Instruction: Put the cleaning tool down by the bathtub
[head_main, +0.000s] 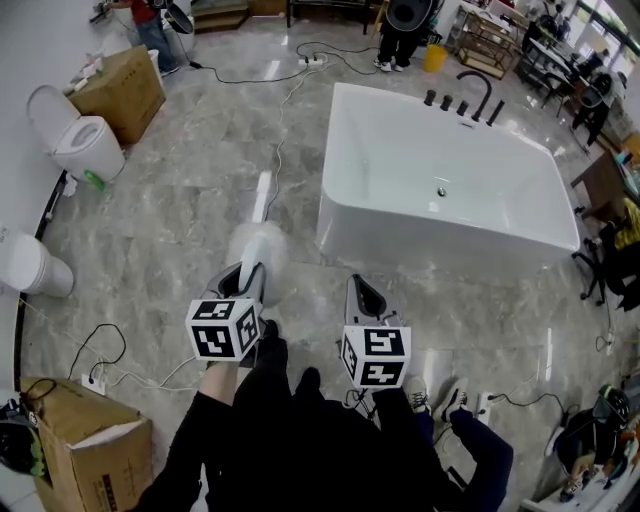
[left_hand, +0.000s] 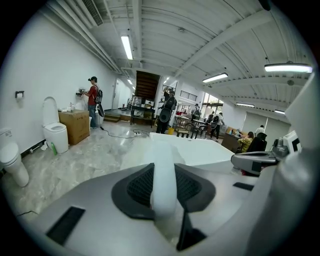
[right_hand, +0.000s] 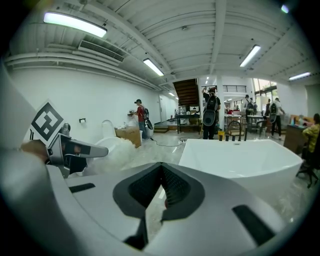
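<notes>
Left gripper (left_hand: 163, 192): jaws clamped on the white stick of the cleaning tool (head_main: 256, 243), dark pads pressing it from both sides. The stick runs straight out between the jaws and there's a fluffy white puff just past the tips. From above, the far end of the stick points over the floor (head_main: 190, 200), left of the bathtub's near corner. Can't tell if that end touches the floor.

Right gripper (right_hand: 161, 187): jaws drawn together at the tips, nothing between them, only floor showing through the narrow wedge lower down. It sits level with the left one, just to its right and apart from it. Each has its marker cube toward the person (head_main: 300, 430).

Bathtub (head_main: 400, 238): white, freestanding, ahead and to the right of both grippers, near wall facing them. Black taps (head_main: 462, 103) on the far rim.

Left wall: white toilet (head_main: 85, 145), lid up, with a cardboard box (head_main: 120, 90) behind it. Second, open box (head_main: 85, 450) at the person's left. Cable (head_main: 280, 140) trails across the marble-look floor toward a power strip. A few people standing at the far end of the room.
</notes>
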